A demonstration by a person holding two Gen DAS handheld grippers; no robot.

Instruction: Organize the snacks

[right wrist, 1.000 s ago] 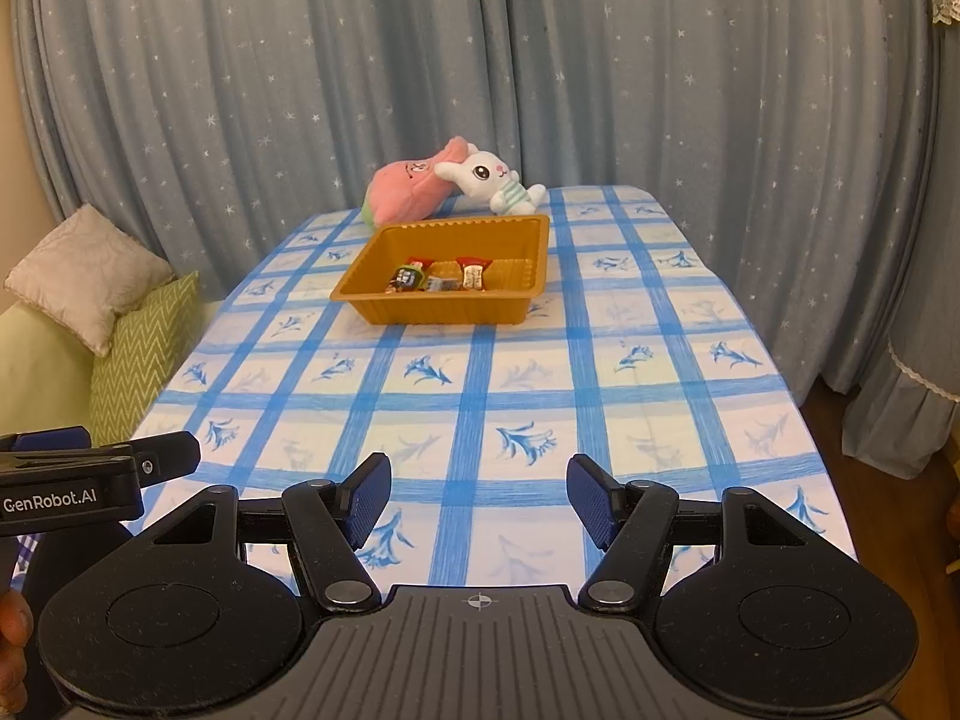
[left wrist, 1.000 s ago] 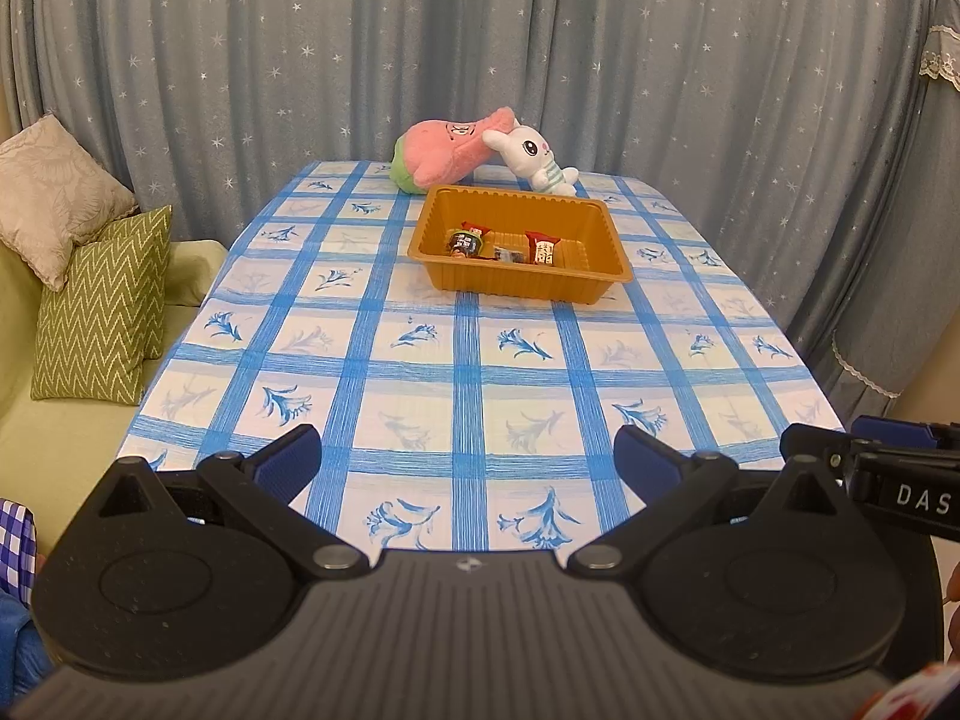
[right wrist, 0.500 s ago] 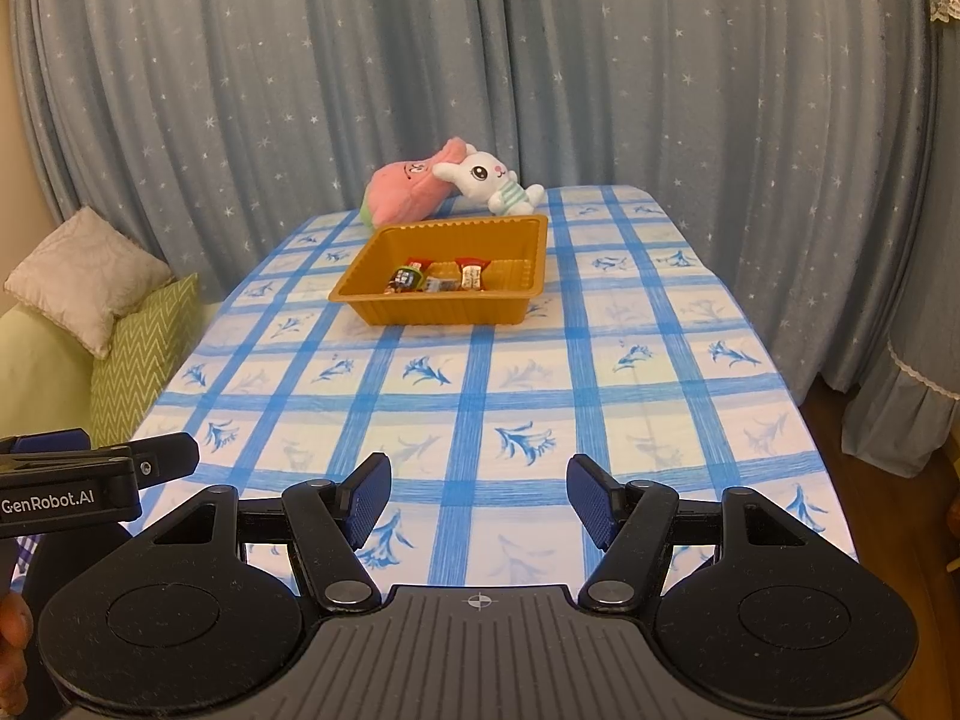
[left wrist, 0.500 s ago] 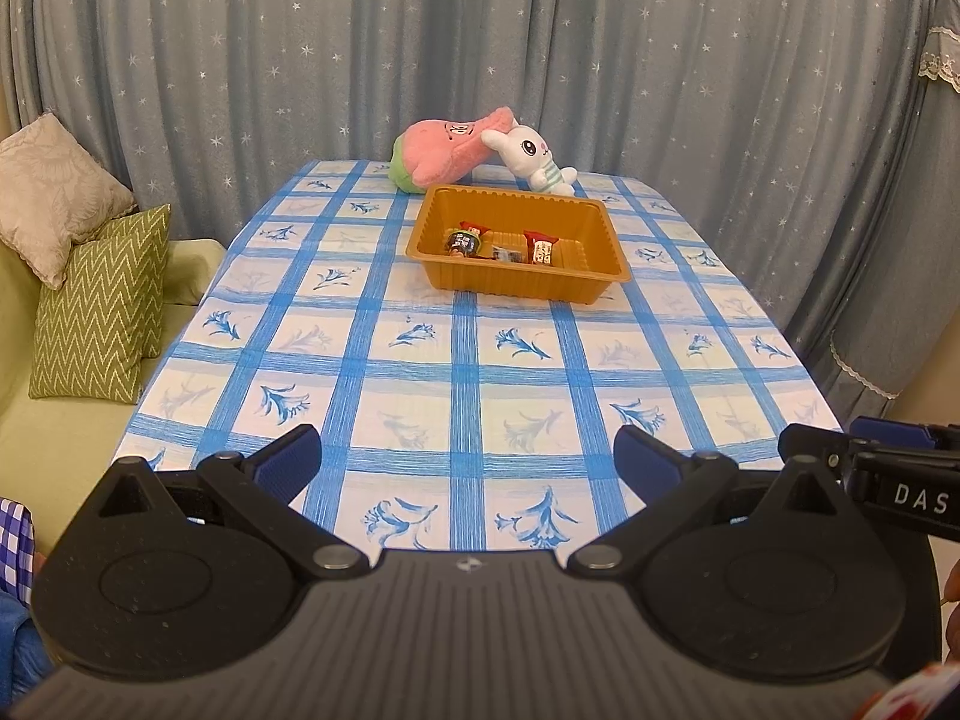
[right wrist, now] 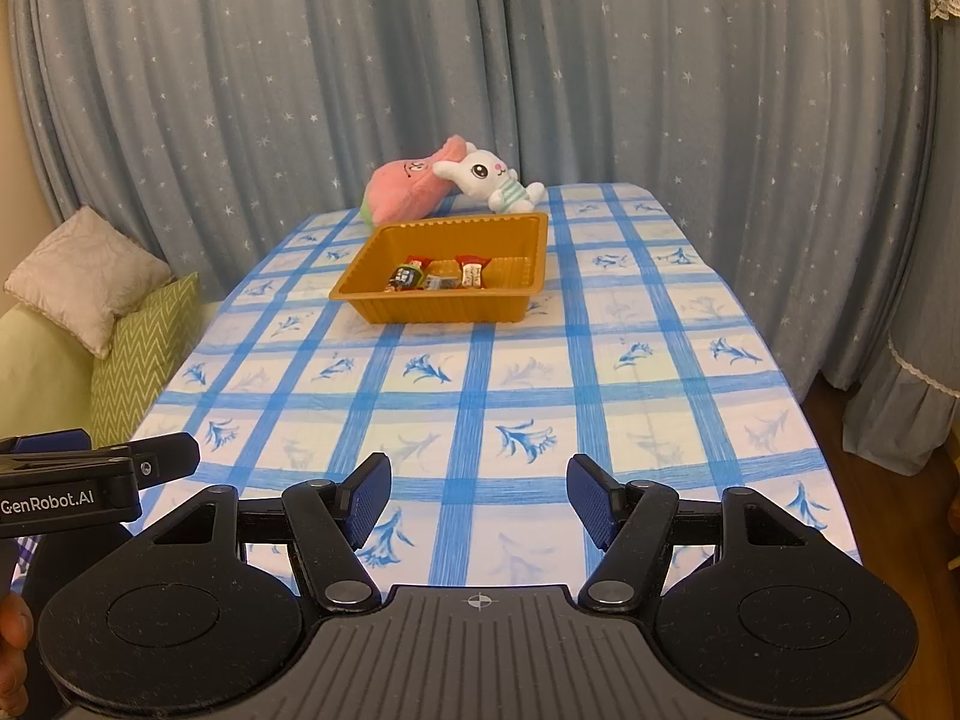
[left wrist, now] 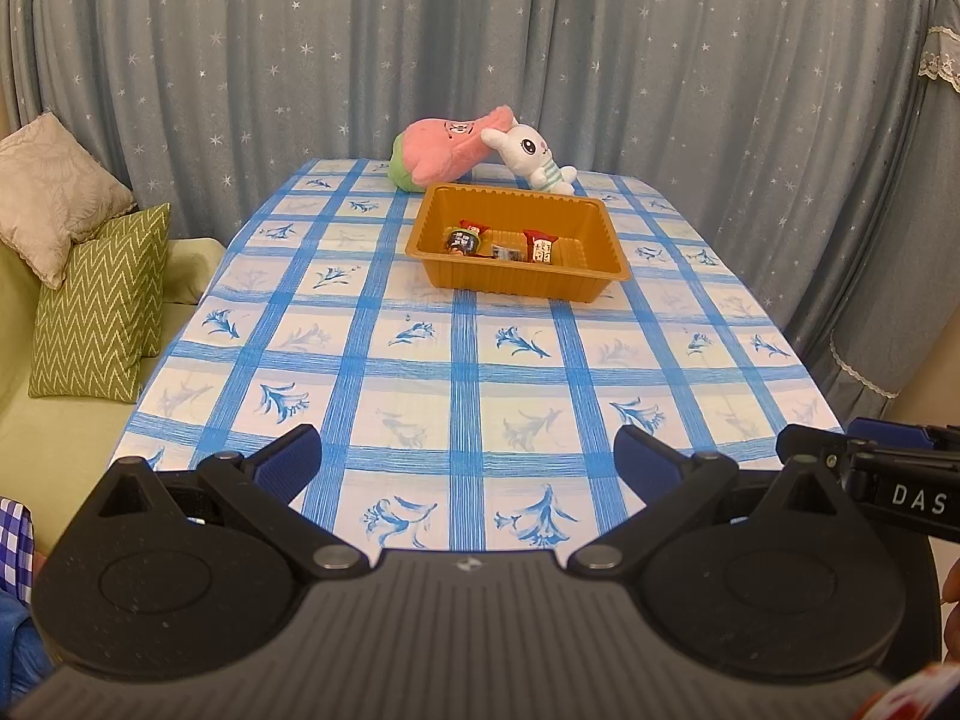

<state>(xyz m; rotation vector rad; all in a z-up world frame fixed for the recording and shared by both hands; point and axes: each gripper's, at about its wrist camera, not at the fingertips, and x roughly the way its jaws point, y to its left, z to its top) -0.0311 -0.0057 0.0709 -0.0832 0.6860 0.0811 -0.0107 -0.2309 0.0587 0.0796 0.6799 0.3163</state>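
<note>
I held both tools over the near edge of the tabletop, each with nothing between its fingers. The left gripper [left wrist: 467, 457] had its ribbed blue pads [left wrist: 287, 461] spread wide on black hinged arms; the right gripper [right wrist: 478, 501] stood open too, though with a narrower gap. From the right camera I saw the left tool's black side bar with white lettering at my lower left. The cloth [left wrist: 420, 360] looked like a thin woven sheet, white squares crossed by blue bands, a blue flower printed in each square. The tray [left wrist: 606, 246], a shallow rectangular tub of glossy orange plastic with fluted walls and a flat lip, sat toward the far end of the tabletop, well apart from both tools. The snacks [left wrist: 501, 245] lay inside it on the ridged floor: a dark round-faced packet at the left, a small clear-wrapped piece in the middle, a red and white packet to the right. Just behind the tray's far rim lay a pink plush [left wrist: 444, 147] with a green end, and a white rabbit [left wrist: 531, 156] leaned against it. Soft grey-blue curtains [right wrist: 660, 90] dotted with white stars hung in folds behind the table. On the left a beige cushion [left wrist: 54, 192] rested above a green zigzag cushion [left wrist: 99, 306] on a pale green sofa.
</note>
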